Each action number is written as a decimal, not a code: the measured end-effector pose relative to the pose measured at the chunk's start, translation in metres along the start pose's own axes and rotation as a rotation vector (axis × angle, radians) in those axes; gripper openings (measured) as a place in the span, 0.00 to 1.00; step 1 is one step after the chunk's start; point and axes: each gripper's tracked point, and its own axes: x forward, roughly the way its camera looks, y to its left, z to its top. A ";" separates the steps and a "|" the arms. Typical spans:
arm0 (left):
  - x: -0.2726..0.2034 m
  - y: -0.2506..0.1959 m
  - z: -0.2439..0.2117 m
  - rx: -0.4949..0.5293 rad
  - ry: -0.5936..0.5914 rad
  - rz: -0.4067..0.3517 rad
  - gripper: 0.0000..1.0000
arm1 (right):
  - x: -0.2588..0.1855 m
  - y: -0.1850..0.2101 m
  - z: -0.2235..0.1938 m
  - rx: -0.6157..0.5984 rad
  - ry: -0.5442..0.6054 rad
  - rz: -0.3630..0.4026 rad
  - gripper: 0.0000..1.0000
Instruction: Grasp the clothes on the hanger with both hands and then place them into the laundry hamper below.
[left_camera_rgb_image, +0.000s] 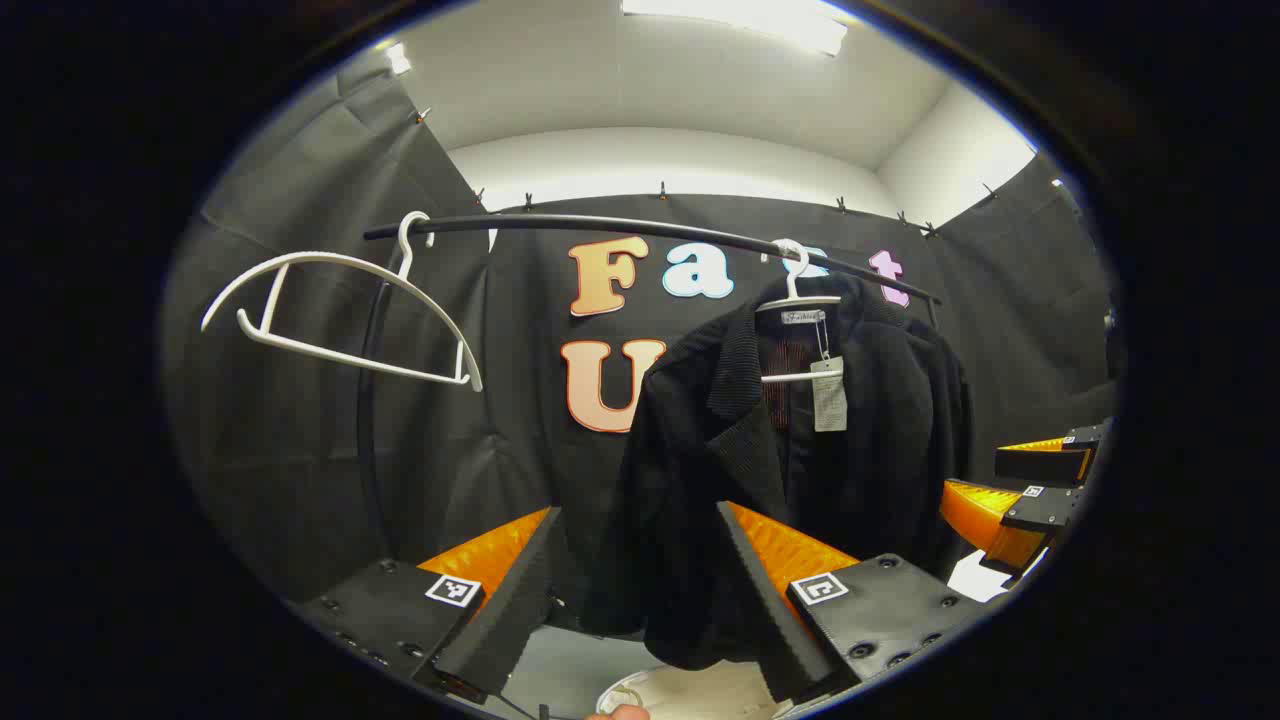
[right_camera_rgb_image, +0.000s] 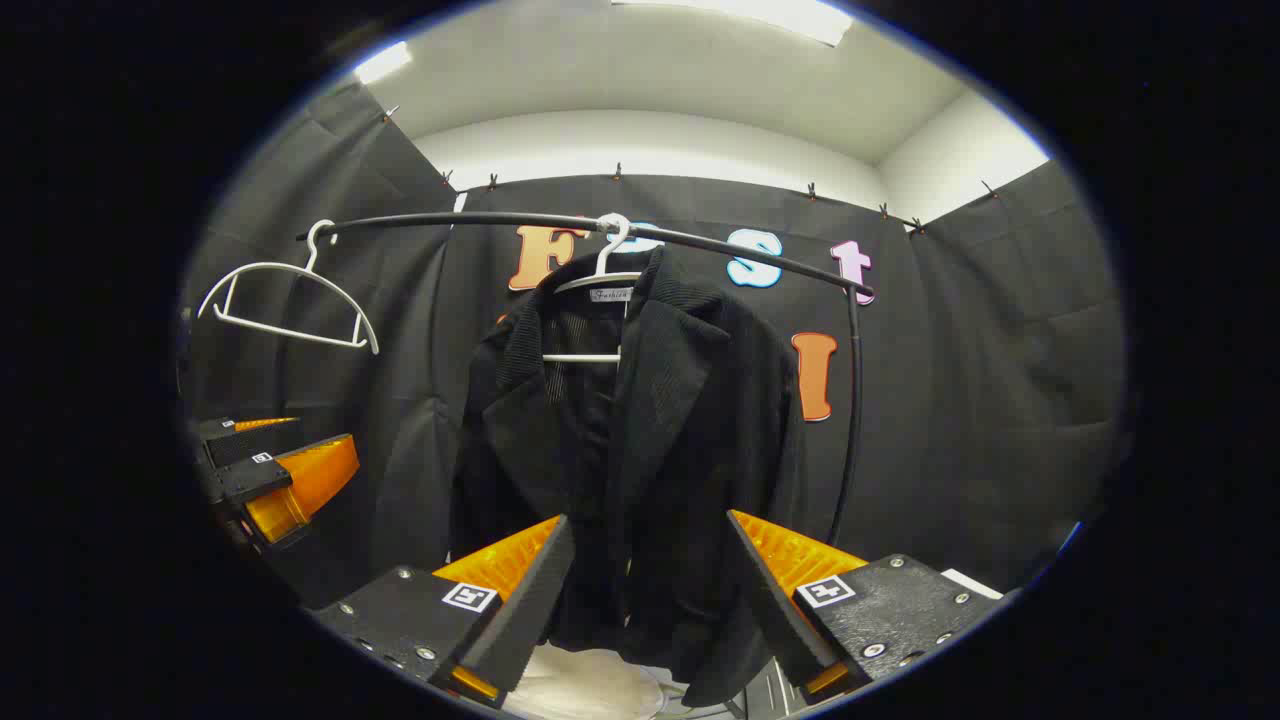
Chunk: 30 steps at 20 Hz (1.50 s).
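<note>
Both tools, left (left_camera_rgb_image: 635, 600) and right (right_camera_rgb_image: 648, 610), point level at the hanging black jacket (right_camera_rgb_image: 640, 450), fingers spread wide

In the left gripper view, the laundry hamper (left_camera_rgb_image: 690, 692) shows as a pale sliver below the left tool (left_camera_rgb_image: 640, 590), cut off by the picture's lower edge and partly covered by the hem of the black jacket (left_camera_rgb_image: 800, 450). The printing on the jacket's hang tag (left_camera_rgb_image: 829, 395) is too small to tell. The right tool (left_camera_rgb_image: 1040, 480), off to the right of the left tool, is clipped by the picture's edge. In the right gripper view, the hamper (right_camera_rgb_image: 585, 685) below the right tool (right_camera_rgb_image: 650, 590) is likewise cut off. The jacket hides most of its white hanger (right_camera_rgb_image: 600, 280). The left tool (right_camera_rgb_image: 275, 470) is clipped at the edge.
</note>
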 end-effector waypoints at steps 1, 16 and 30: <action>0.001 0.000 0.000 0.000 0.000 -0.001 0.94 | 0.002 0.001 -0.002 0.001 0.005 0.001 0.98; -0.016 0.022 0.008 0.009 -0.014 0.041 0.94 | 0.066 0.016 -0.012 0.027 0.025 0.018 0.88; -0.035 0.065 0.009 0.015 -0.016 0.126 0.94 | 0.163 0.005 -0.043 0.006 0.077 -0.177 0.93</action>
